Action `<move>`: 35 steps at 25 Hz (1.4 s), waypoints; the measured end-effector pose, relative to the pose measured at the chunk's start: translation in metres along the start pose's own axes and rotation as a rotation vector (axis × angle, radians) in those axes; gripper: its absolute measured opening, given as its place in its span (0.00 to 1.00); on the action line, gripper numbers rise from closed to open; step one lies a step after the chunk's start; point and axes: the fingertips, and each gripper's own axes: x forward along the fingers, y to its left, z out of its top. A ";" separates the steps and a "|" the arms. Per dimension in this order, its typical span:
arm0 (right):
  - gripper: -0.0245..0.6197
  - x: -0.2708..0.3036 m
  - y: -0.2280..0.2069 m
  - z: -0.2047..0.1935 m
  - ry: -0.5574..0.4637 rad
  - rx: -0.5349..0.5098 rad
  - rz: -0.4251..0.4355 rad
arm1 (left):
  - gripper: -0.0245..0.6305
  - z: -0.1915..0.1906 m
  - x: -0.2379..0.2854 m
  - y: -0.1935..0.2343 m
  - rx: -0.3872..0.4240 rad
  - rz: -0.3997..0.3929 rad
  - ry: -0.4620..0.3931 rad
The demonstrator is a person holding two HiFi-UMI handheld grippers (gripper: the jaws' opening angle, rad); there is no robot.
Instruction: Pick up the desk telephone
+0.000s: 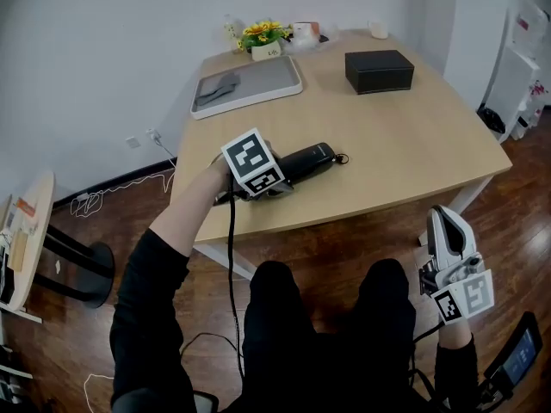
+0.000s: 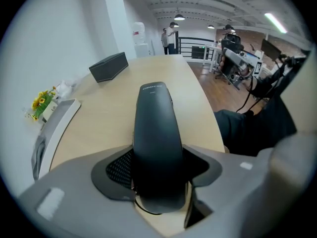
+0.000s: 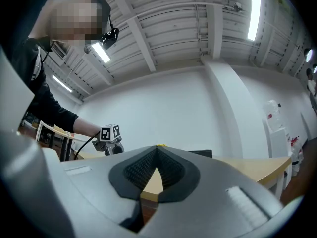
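Note:
A black telephone handset [image 1: 308,160] lies on the wooden desk [image 1: 405,153] near its front left edge. My left gripper [image 1: 280,174] is shut on the handset's near end; in the left gripper view the handset [image 2: 154,128] runs straight out from between the jaws of the left gripper [image 2: 158,180], resting on the desktop [image 2: 109,118]. My right gripper [image 1: 445,222] is held low, beside the person's knee and below the desk's front right corner. In the right gripper view the right gripper [image 3: 156,152] has its pads meeting, with nothing between them.
A black box [image 1: 379,70] sits at the desk's back right, and a grey tray [image 1: 258,83] with a grey cloth at the back left. Flowers [image 1: 265,33] and a white cup [image 1: 378,29] stand along the far edge. A small round table [image 1: 30,231] stands at left.

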 end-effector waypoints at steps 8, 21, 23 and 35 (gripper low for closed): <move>0.04 -0.002 -0.002 0.010 -0.041 -0.001 0.002 | 0.44 -0.014 -0.023 0.018 -0.275 0.255 -0.235; 0.04 -0.004 0.003 0.016 -0.041 0.004 0.004 | 0.44 -0.070 -0.176 -0.016 -0.587 0.801 -0.736; 0.04 -0.003 0.005 0.013 -0.036 0.001 0.018 | 0.44 -0.073 -0.191 -0.021 -0.586 0.894 -0.784; 0.04 0.001 0.002 0.016 -0.047 -0.004 0.016 | 0.44 -0.071 -0.188 -0.025 -0.589 0.976 -0.822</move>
